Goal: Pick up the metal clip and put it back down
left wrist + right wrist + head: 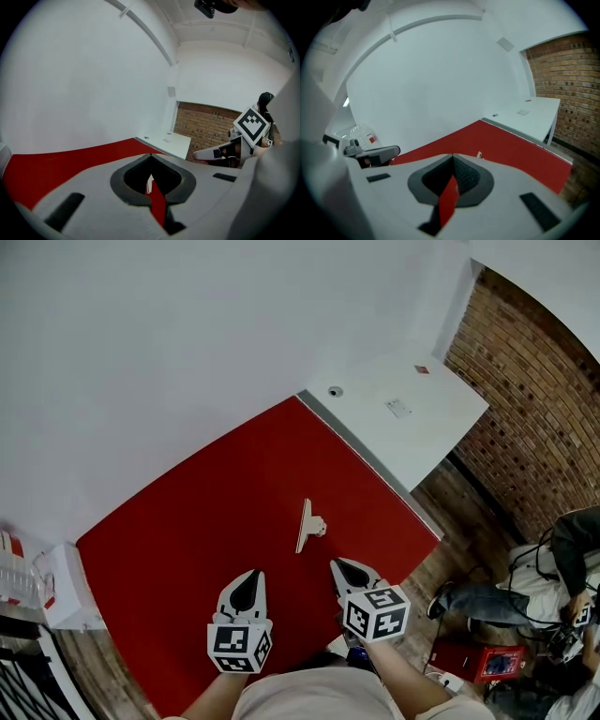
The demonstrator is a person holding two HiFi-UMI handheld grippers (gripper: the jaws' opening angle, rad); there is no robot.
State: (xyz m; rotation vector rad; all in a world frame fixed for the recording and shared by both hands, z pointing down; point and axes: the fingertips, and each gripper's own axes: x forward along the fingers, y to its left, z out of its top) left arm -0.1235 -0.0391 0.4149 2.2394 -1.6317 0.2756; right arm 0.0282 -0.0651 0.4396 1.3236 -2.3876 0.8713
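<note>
The metal clip (307, 525) lies on the red tabletop (187, 521), pale and narrow with its handle to the right. Both grippers hang above the table's near edge, on my side of the clip and apart from it. My left gripper (249, 577) is shut with nothing in it. My right gripper (347, 566) is also shut and holds nothing; it sits just below and right of the clip. In the right gripper view a tip of the clip (479, 154) peeks over the shut jaws (453, 155). In the left gripper view the jaws (150, 155) meet at the tips.
A white desk (403, 409) adjoins the red table's far right edge, with a brick wall (534, 427) beyond. A white box (66, 587) stands at the table's left end. A seated person (562, 559) and a red box (487, 662) are on the floor to the right.
</note>
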